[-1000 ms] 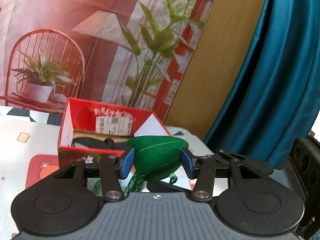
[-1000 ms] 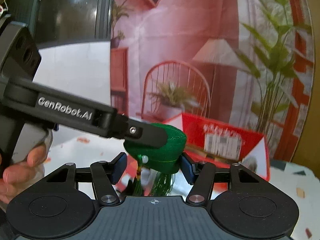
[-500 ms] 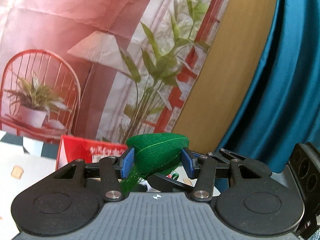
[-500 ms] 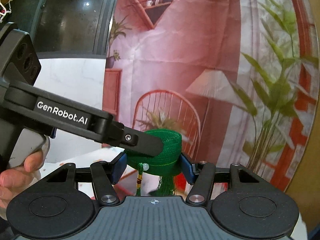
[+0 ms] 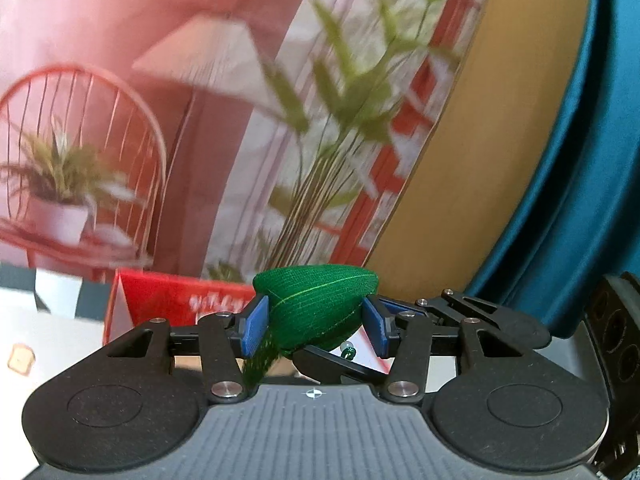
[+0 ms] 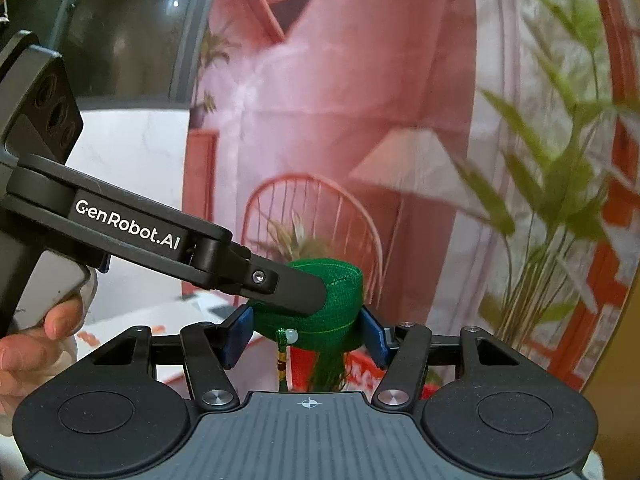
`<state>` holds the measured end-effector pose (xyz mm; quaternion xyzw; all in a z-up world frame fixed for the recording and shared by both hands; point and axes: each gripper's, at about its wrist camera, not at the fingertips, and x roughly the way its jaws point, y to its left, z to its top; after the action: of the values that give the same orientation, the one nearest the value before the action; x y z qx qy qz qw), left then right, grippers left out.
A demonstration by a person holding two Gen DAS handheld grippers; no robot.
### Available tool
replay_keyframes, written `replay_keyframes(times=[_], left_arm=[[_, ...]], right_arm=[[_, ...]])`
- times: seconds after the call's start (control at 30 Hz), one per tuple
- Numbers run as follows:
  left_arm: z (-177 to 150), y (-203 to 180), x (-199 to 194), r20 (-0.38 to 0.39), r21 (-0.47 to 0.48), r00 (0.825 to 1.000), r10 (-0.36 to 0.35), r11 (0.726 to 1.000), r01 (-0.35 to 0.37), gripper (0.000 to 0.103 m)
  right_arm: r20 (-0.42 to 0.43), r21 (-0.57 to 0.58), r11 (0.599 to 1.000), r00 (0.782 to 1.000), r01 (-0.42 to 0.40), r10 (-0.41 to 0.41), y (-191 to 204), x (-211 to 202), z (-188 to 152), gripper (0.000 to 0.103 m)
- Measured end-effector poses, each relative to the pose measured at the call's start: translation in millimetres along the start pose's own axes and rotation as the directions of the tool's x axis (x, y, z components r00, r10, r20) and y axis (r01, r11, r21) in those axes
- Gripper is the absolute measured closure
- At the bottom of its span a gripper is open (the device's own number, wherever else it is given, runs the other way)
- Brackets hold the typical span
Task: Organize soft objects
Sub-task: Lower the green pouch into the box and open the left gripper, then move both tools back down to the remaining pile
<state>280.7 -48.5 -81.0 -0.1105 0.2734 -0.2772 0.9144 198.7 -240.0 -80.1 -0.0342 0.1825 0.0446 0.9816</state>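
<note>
Two tools grip one thing between them: a green fabric pouch (image 5: 316,308) with a tassel, carried in the air above the counter (image 5: 60,332). Starting at the left, the left tool (image 5: 314,326) has its blue pads pressed on either side of the pouch, jaws about half apart and filled by the soft body; green tassel threads hang down past its left pad. In the right wrist view the same tool reaches in from the left as a black finger (image 6: 288,288) lying across the pouch's near face, with the person's hand (image 6: 36,344) on its handle. Further right, the right tool (image 6: 306,334) pinches the pouch (image 6: 344,312) from its own side, pads touching the fabric, and a small pale bead (image 6: 293,336) and cord dangle beneath.

A red box (image 5: 180,304) stands on the counter beyond and below the pouch, partly hidden by the tools; its inside cannot be seen here. By my reading, the pickup is done and the pouch is in transit. Lowering it into the box, if that is its home, and letting go both remain, and whether other soft things wait cannot be told.
</note>
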Motion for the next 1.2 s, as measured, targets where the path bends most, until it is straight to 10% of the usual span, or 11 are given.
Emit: replay_keyframes(times=[0.47, 1.2], left_arm=[[-29.2, 28.1, 54.6, -0.144, 0.008, 0.988, 0.053, 0.999, -0.052, 0.048], [-84.3, 28.6, -21.5, -0.143, 0.032, 0.985, 0.097, 0.995, -0.094, 0.048]], right_arm=[[-0.181, 0.170, 0.981, 0.982, 0.089, -0.058, -25.4, 51.0, -67.9, 0.048], [-0.158, 0.292, 0.943, 0.981, 0.158, -0.115, -18.2, -49.4, -118.0, 0.047]])
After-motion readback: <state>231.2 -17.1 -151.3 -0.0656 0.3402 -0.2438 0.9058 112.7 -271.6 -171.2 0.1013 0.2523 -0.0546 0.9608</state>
